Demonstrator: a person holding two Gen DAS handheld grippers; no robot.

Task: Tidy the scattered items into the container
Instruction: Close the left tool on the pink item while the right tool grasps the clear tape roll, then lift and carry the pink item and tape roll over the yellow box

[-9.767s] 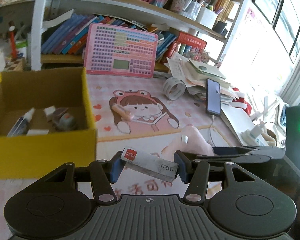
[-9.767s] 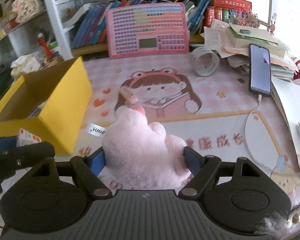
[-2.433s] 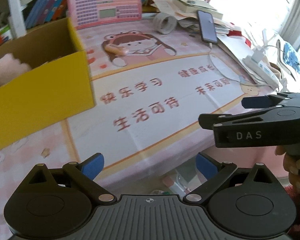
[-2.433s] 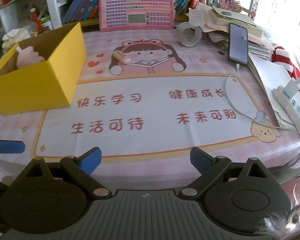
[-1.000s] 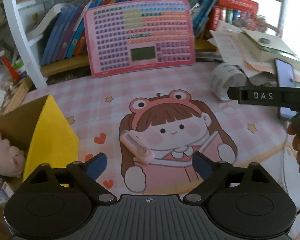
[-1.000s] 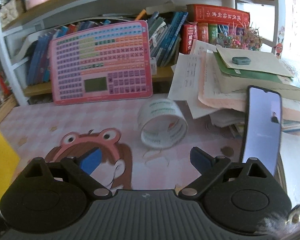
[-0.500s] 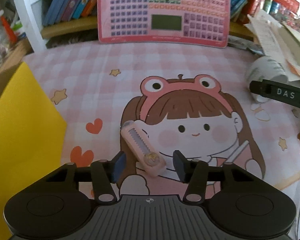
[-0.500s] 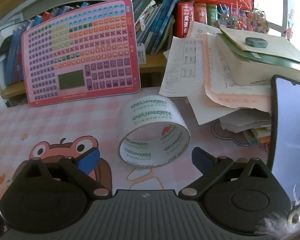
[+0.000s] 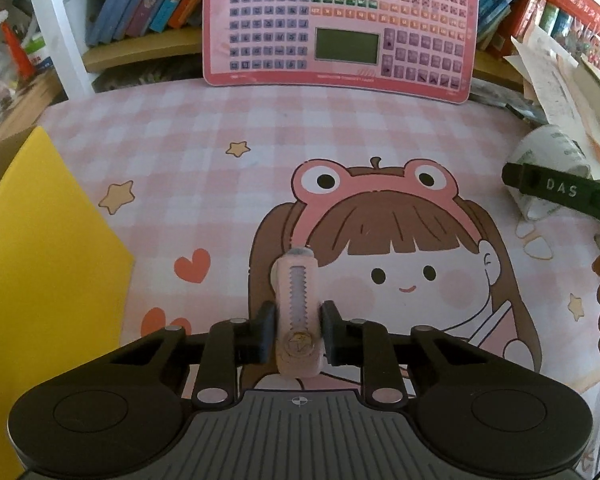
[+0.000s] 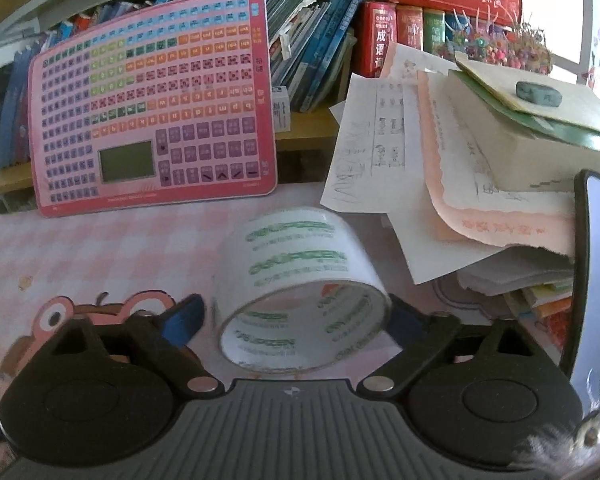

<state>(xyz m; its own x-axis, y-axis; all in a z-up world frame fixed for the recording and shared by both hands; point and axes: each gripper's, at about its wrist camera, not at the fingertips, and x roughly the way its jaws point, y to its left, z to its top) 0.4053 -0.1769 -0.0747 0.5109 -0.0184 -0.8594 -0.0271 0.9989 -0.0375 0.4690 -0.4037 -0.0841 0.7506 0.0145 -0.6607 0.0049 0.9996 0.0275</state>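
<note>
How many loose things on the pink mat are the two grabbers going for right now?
2. A pink utility knife clamped in the left gripper; a tape roll between the right gripper's closing jaws. More may lie out of view.

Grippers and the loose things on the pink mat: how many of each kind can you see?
Grippers: 2, left gripper, right gripper
Pink utility knife: 1
Tape roll: 1
Yellow box: 1
Total: 5

Probably a child's study desk at home: cartoon desk mat (image 9: 180, 152), shelved books (image 10: 324, 40), pink learning tablet (image 10: 152, 116).
</note>
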